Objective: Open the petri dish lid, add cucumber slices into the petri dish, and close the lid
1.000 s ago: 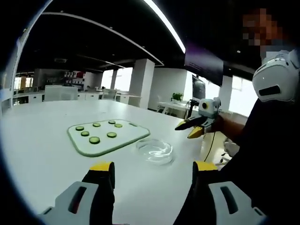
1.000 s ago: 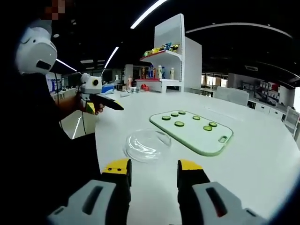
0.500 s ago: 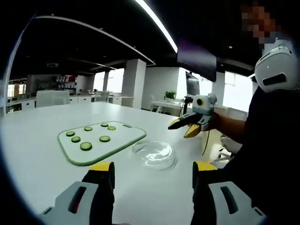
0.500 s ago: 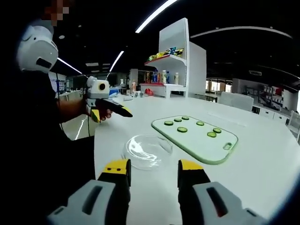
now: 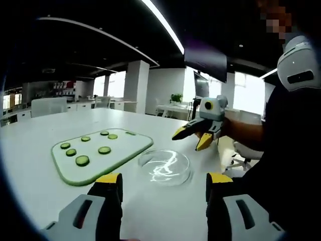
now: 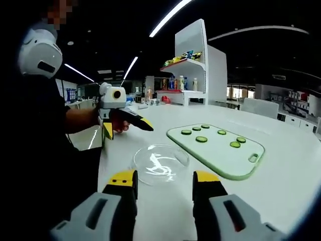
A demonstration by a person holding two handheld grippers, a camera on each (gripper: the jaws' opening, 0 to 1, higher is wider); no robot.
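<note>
Clear glass, the round lidded petri dish point(image 5: 164, 166) sits on the white surface point(image 5: 30, 165) just ahead of both grippers' parted, empty fingers point(image 5: 110, 182), apparently poised for lifting its lid, green cucumber slices point(image 5: 82, 160) waiting beside on the pale cutting board point(image 6: 220, 150).

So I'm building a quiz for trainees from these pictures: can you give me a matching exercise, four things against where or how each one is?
Things:
1. petri dish
2. cucumber slices
3. cutting board
4. right gripper

States:
A. green-edged, flat on the table
B. lying on the board
C. held in the air, jaws apart
D. clear, lid on, beside the board

Pairs: 1-D, 2-B, 3-A, 4-C
</note>
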